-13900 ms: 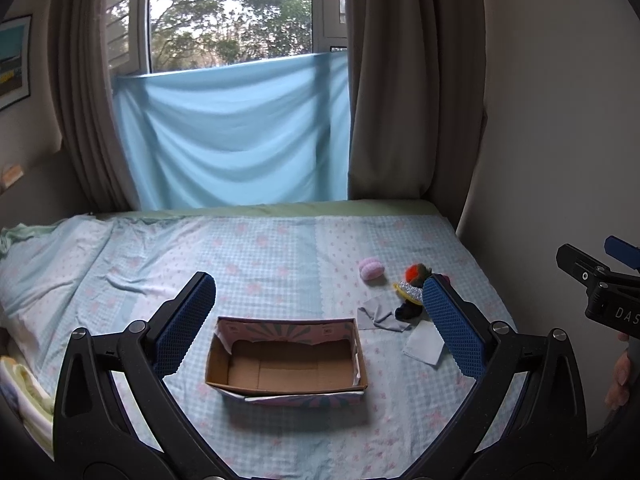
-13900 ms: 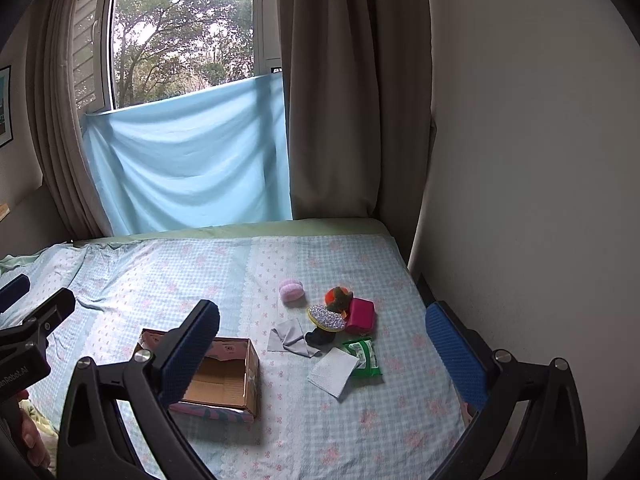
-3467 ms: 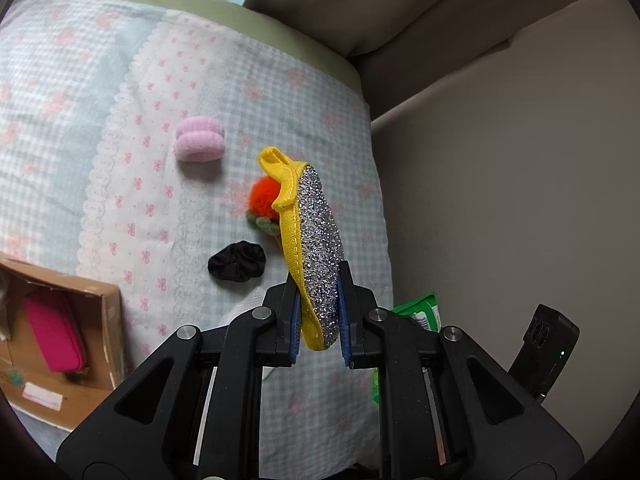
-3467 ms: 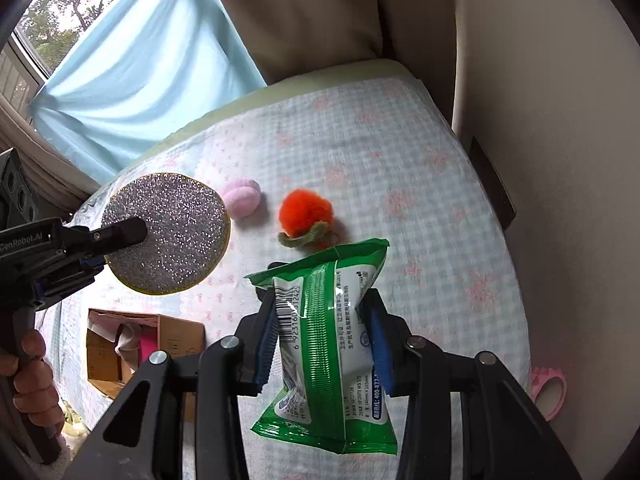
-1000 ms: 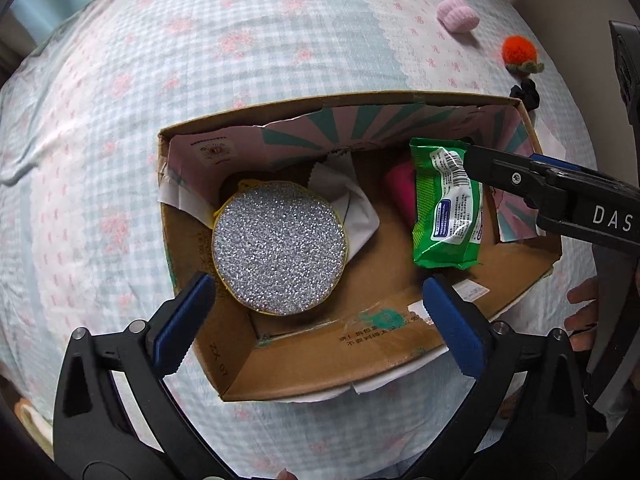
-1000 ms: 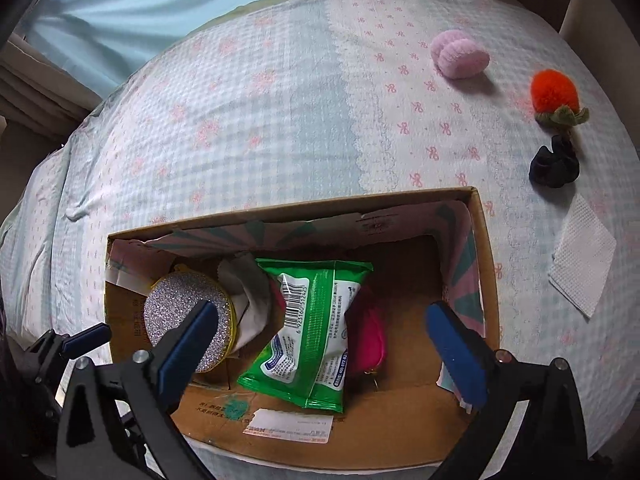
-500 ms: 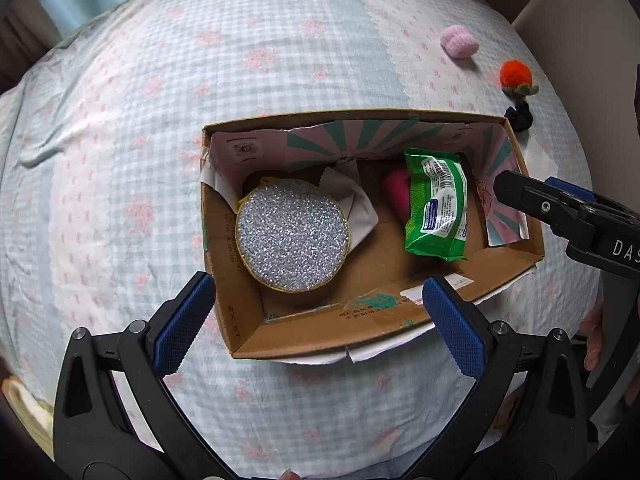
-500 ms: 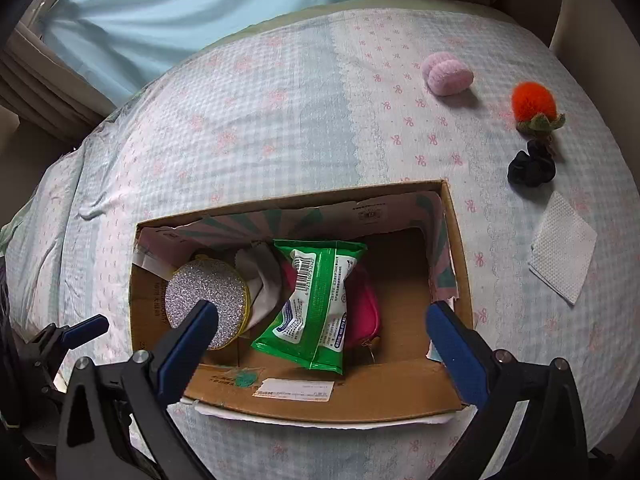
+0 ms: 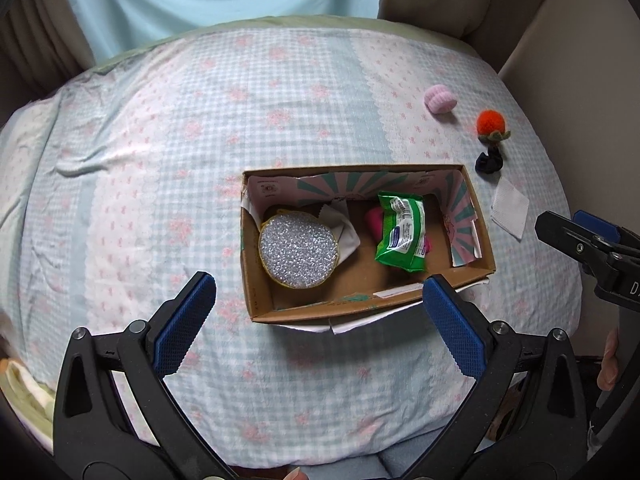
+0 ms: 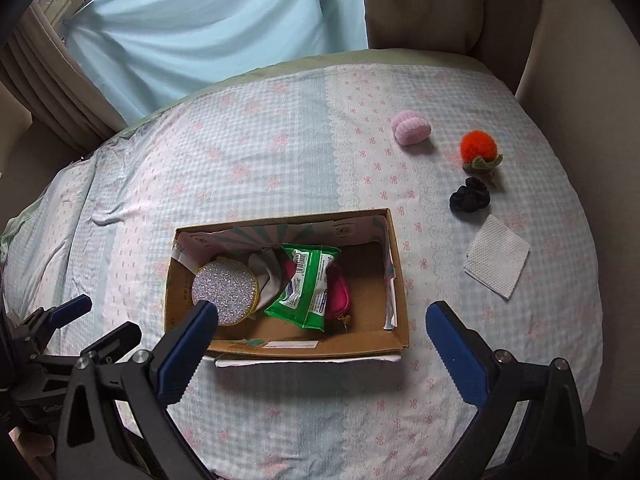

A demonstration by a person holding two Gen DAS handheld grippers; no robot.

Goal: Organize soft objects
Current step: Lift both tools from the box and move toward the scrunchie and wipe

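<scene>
An open cardboard box [image 9: 484, 240] [image 10: 398, 292] lies on the bed. Inside it are a round glitter pouch [image 9: 298, 250] [image 10: 224, 286], a grey cloth [image 9: 346, 230], a green wipes pack [image 9: 401, 232] [image 10: 308, 284] and a pink pouch [image 10: 340, 288] under the pack. On the bedspread to the right lie a pink puff [image 9: 440, 98] [image 10: 411, 127], an orange pompom [image 9: 491, 124] [image 10: 479, 148], a black scrunchie [image 9: 489, 162] [image 10: 470, 199] and a white square cloth [image 9: 510, 206] [image 10: 497, 256]. My left gripper [image 9: 318, 316] and my right gripper [image 10: 322, 344] both hover open and empty above the box's near side.
The checked bedspread [image 9: 160, 160] runs to a blue curtain [image 10: 208, 28] and brown drapes at the back. A beige wall [image 9: 580, 40] borders the right side of the bed. A person's fingers [image 9: 608, 364] hold the right gripper's handle.
Both grippers have drawn back and up from the box, which now looks smaller. The glitter pouch and the wipes pack stay where they lay in the box.
</scene>
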